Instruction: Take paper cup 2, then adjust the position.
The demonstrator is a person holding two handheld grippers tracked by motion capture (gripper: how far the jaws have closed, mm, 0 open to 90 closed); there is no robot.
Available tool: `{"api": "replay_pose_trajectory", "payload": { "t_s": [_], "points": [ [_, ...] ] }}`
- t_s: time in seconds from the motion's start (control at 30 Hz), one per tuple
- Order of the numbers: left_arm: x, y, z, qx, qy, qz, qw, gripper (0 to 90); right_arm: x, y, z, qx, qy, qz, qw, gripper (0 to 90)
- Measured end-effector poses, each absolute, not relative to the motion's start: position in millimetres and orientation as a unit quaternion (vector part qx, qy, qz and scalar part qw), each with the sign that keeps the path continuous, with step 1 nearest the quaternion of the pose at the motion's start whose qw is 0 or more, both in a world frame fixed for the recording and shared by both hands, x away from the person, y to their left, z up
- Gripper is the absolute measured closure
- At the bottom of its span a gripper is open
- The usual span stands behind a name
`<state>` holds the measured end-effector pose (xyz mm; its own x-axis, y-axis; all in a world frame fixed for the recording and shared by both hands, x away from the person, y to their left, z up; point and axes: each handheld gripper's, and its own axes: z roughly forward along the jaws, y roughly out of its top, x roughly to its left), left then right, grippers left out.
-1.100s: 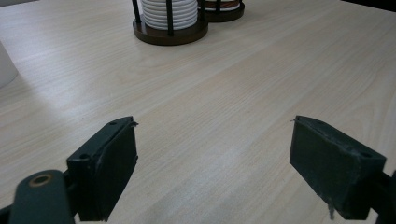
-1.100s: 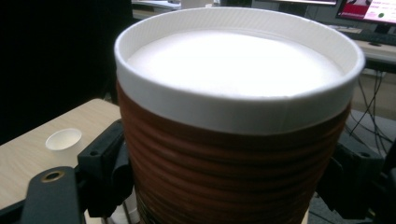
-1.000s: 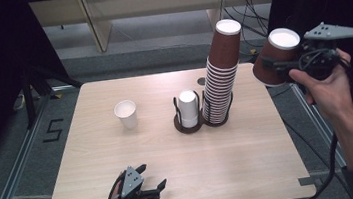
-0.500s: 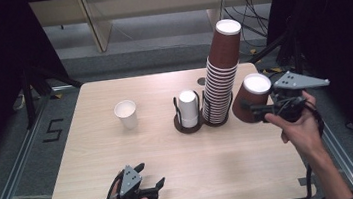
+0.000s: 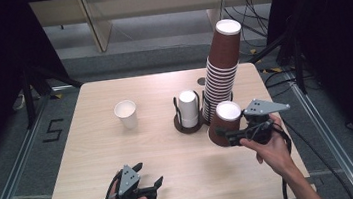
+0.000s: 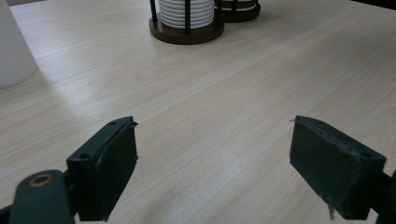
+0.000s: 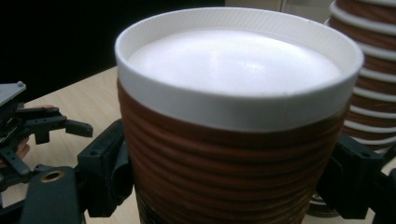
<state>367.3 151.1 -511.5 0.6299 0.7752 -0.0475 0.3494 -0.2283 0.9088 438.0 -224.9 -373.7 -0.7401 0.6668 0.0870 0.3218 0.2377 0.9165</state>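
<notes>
Where the table (image 5: pixel 99 189) comes nearest the person, the left gripper (image 5: pixel 149 187) lies low over the wood near the left corner, its jaws spread wide with bare board between them, as the left gripper view confirms. Farther in and to the right, the right gripper (image 5: pixel 226 135) pinches a brown cup (image 5: pixel 225 124) by its ribbed wall, one jaw on each side; the cup stands upright with its white rim up, just in front of the tall stack, and whether its base touches the table cannot be told. In the right gripper view the cup (image 7: pixel 233 140) sits between the two jaws, with the stack (image 7: pixel 364 70) close behind at the right and the left gripper (image 7: pixel 28 130) off at the left. Past the cup, near the middle of the table, a dark holder (image 5: pixel 187 123) keeps a short stack of white cups (image 5: pixel 188 107). Just to its right the stack (image 5: pixel 222 74) of brown cups rises, leaning slightly right. Well to the left of the holder, a single white cup (image 5: pixel 126 114) stands alone.
</notes>
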Motion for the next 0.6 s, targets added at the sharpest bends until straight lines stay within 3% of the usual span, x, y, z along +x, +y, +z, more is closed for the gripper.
{"api": "replay_pose_trajectory", "payload": {
  "t_s": [0.2,0.6],
  "points": [
    [365.7,152.2,-508.2,0.751,0.37,0.217,0.502,14.6,437.0,-210.7,-398.6,0.304,0.788,0.515,0.144,18.3],
    [363.6,155.4,-508.3,0.742,0.378,0.219,0.508,14.5,433.2,-189.3,-410.1,0.281,0.798,0.516,0.132,18.4]
  ]
}}
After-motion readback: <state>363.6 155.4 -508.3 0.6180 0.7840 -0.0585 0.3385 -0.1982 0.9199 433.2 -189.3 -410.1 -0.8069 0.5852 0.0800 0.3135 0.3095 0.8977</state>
